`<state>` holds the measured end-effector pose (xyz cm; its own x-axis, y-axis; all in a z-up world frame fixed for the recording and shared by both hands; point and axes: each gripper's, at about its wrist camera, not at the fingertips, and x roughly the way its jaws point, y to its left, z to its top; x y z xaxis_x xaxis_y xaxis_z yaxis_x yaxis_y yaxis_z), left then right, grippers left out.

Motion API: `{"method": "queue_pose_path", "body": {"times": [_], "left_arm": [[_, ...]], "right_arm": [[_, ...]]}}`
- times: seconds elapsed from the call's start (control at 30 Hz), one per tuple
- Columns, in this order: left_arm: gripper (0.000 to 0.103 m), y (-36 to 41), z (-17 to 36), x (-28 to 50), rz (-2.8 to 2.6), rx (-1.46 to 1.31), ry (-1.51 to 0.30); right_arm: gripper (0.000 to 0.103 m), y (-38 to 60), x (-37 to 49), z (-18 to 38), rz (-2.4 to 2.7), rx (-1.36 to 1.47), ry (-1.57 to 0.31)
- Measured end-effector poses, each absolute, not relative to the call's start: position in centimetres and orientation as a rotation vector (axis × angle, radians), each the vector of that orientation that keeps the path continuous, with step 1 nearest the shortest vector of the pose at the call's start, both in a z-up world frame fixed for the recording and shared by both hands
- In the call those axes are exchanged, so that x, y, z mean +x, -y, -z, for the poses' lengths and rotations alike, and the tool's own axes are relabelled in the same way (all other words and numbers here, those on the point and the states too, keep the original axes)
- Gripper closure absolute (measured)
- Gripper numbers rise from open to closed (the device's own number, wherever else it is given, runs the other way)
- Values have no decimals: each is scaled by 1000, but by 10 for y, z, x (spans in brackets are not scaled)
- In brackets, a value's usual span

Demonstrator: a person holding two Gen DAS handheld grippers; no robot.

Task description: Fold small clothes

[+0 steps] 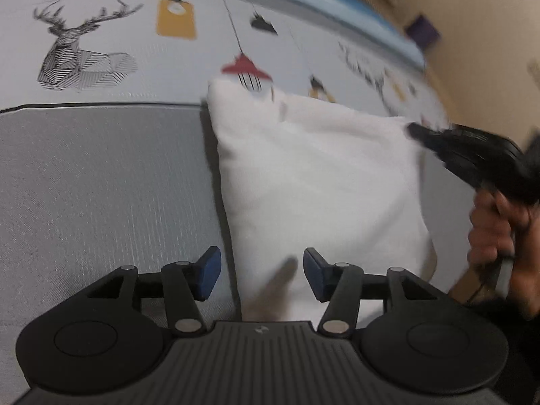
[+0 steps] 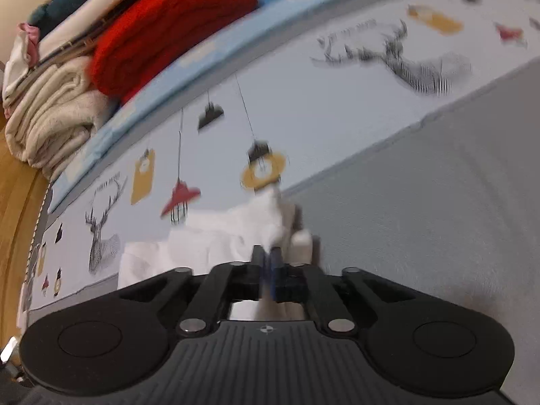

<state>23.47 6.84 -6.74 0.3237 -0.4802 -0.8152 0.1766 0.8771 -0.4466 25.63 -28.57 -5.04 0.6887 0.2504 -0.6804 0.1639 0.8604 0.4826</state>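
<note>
A small white garment lies on the grey part of a bed cover, its far edge over the printed strip. My left gripper is open and empty, its blue pads hovering over the garment's near left edge. My right gripper is shut on a bunched edge of the white garment and lifts it a little. The right gripper also shows in the left wrist view at the garment's far right corner, held by a hand. Both views are motion-blurred.
The cover has a pale printed strip with deer heads and hanging lamps. Beyond a light blue band, a stack of folded clothes with a red knit and cream fabric sits at the far edge. A wooden floor shows at left.
</note>
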Motion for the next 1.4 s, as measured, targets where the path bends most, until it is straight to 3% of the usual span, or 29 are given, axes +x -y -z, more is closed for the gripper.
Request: {"method": "queue_pose_path", "body": {"times": [0.07, 0.2, 0.3, 0.33, 0.37, 0.43, 0.57, 0.73, 0.87, 0.93, 1.03, 1.1, 1.27, 1.4], "left_arm": [[44, -67, 70, 241, 438, -344, -1169], [41, -49, 86, 245, 396, -286, -1244], [40, -53, 90, 247, 361, -298, -1276], [40, -55, 88, 249, 360, -321, -1261], [40, -57, 85, 251, 362, -345, -1241], [40, -60, 85, 257, 360, -404, -1218], [39, -61, 94, 267, 328, -486, -1238], [32, -56, 113, 280, 304, -558, -1276], [30, -53, 122, 287, 308, -608, -1266], [38, -49, 122, 288, 319, -595, -1250], [54, -41, 119, 290, 321, -533, -1234], [66, -39, 112, 291, 332, -505, -1206], [72, -43, 79, 297, 336, -464, -1067], [68, -54, 46, 300, 308, -457, -904]], "right_arm": [[101, 292, 245, 34, -64, 582, -685], [99, 299, 260, 70, 115, 492, -949], [92, 307, 253, 66, 176, 487, -925], [84, 309, 249, 58, 160, 495, -886], [69, 310, 245, 53, 132, 516, -854], [57, 312, 239, 49, 63, 567, -846], [48, 304, 243, 64, -91, 599, -1001], [37, 289, 245, 87, -122, 523, -1164], [37, 290, 250, 95, -113, 561, -1191], [39, 286, 250, 98, -122, 560, -1195], [62, 277, 252, 99, -156, 562, -1181], [70, 270, 256, 98, -149, 556, -1168], [79, 265, 261, 87, -129, 595, -1061], [79, 251, 265, 63, -158, 561, -889]]}}
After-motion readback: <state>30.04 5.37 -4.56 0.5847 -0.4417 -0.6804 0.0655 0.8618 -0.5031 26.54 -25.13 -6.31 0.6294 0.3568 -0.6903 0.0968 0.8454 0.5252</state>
